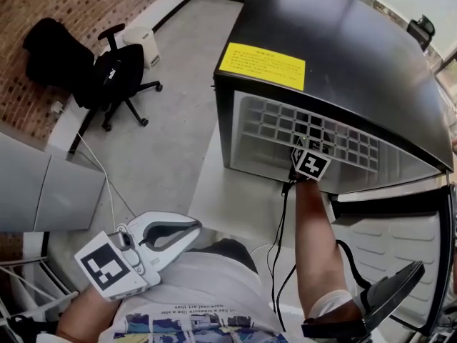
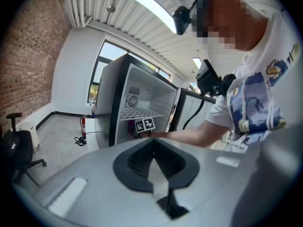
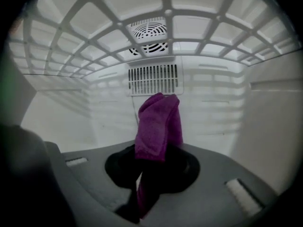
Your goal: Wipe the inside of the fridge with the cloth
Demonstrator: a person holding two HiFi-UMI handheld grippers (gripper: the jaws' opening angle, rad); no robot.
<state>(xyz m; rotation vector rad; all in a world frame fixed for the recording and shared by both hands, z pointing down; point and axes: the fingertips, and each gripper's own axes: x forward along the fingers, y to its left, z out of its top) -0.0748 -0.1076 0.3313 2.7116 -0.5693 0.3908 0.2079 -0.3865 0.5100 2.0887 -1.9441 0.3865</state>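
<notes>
A black mini fridge (image 1: 343, 56) stands open, its white inside facing me. My right arm reaches in under the white wire shelf (image 1: 307, 131); from the head view only the gripper's marker cube (image 1: 310, 164) shows. In the right gripper view, my right gripper (image 3: 156, 150) is shut on a folded purple cloth (image 3: 157, 124) that sticks up ahead of the jaws, short of the back wall's vent (image 3: 152, 79). My left gripper (image 1: 194, 227) is held low by my body, away from the fridge, jaws shut and holding nothing (image 2: 152, 143).
The fridge door (image 1: 400, 234) hangs open at the right. A black office chair (image 1: 118, 77) and a white bin (image 1: 143, 45) stand to the left by the brick wall. A cable (image 1: 100, 184) trails over the floor. A fan grille (image 3: 149, 32) sits above the shelf.
</notes>
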